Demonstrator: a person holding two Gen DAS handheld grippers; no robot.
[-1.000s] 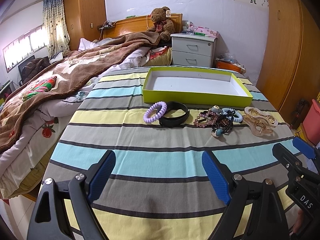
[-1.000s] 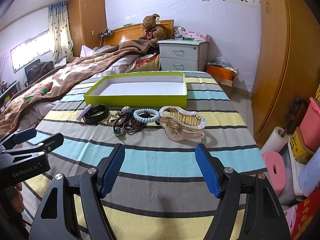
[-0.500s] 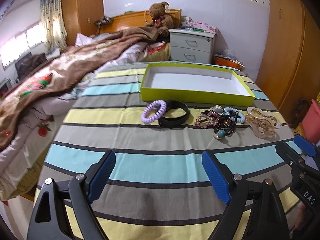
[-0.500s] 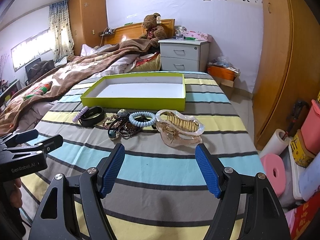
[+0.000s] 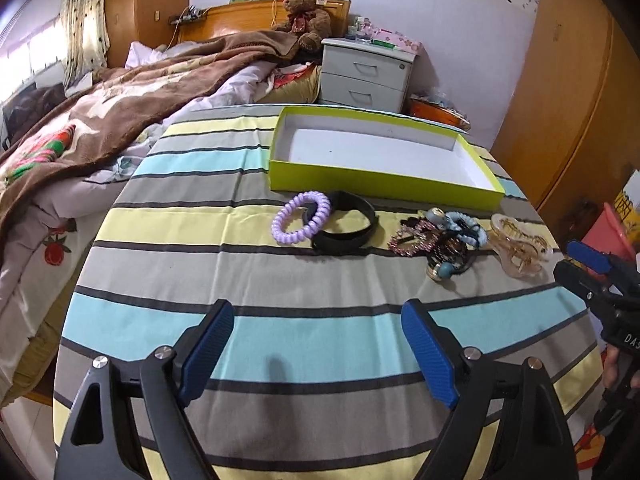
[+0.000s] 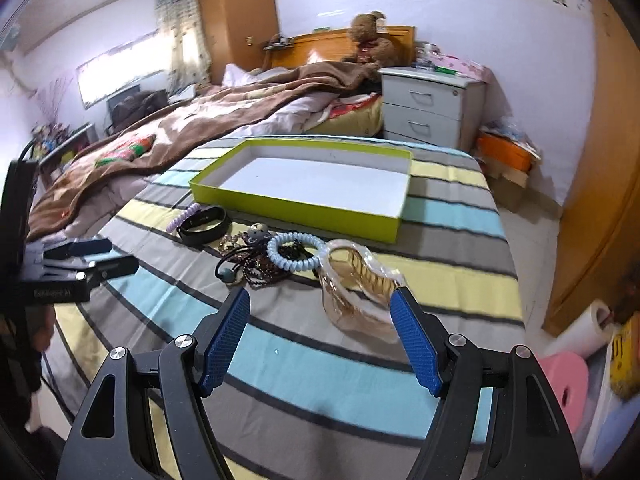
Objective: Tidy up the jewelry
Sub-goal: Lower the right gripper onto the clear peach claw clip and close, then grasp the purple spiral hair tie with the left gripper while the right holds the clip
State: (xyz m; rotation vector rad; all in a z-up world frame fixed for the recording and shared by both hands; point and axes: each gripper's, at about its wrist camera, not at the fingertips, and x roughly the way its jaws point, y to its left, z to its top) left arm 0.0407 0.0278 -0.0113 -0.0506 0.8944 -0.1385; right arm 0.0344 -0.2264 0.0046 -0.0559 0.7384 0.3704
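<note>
An empty lime-green box point(image 5: 384, 182) point(image 6: 296, 206) lies on the striped tablecloth. In front of it sit a purple spiral hair tie point(image 5: 301, 222) point(image 6: 183, 216), a black band point(image 5: 347, 227) point(image 6: 203, 227), a tangle of beaded pieces and dark hair ties point(image 5: 438, 242) point(image 6: 252, 260), a light-blue spiral tie point(image 6: 294, 257) and a clear amber hair claw point(image 5: 520, 248) point(image 6: 358, 284). My left gripper point(image 5: 316, 354) is open, well short of the jewelry. My right gripper point(image 6: 320, 340) is open, its right fingertip beside the claw.
A bed with a brown blanket point(image 5: 132, 92) borders the table's left side. A white nightstand point(image 5: 366, 74) and teddy bear point(image 5: 306, 12) stand behind. Wooden wardrobe doors point(image 6: 600, 184) rise at right, with a pink stool point(image 6: 568, 388) and paper roll point(image 6: 588, 328) on the floor.
Both grippers have moved forward toward the jewelry. The right one has tilted and come close to the hair claw. Both stay open and hold nothing.
</note>
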